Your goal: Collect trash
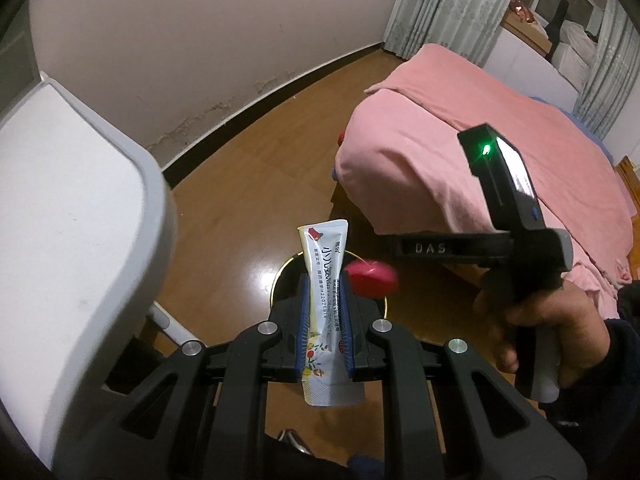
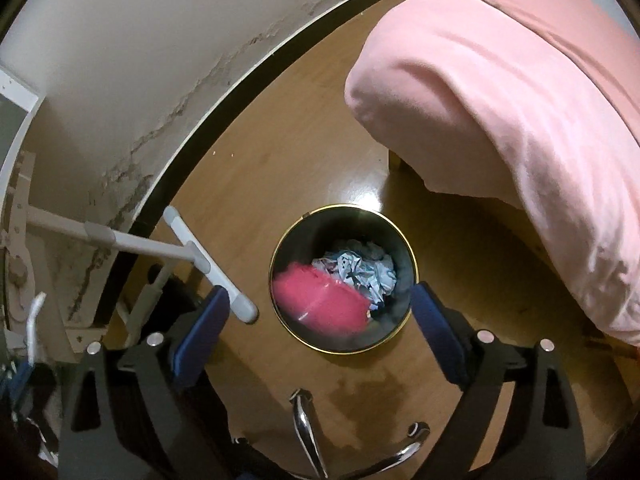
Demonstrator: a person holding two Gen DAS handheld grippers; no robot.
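Pink wrapper (image 2: 320,300) above crumpled paper (image 2: 360,270) in bin (image 2: 414,268)

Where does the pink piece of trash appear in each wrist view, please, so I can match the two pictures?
Left wrist view: pink piece of trash, blurred, centre, just right of the sachet.
Right wrist view: pink piece of trash in the bin's lower left.
Shared landmark: gold-rimmed bin, also.

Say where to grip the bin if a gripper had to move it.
Grip the bin by its gold rim, coming from above with one pad inside and one outside. It stands upright and open-topped, and looks wider than the open right gripper, so spanning it seems unlikely.
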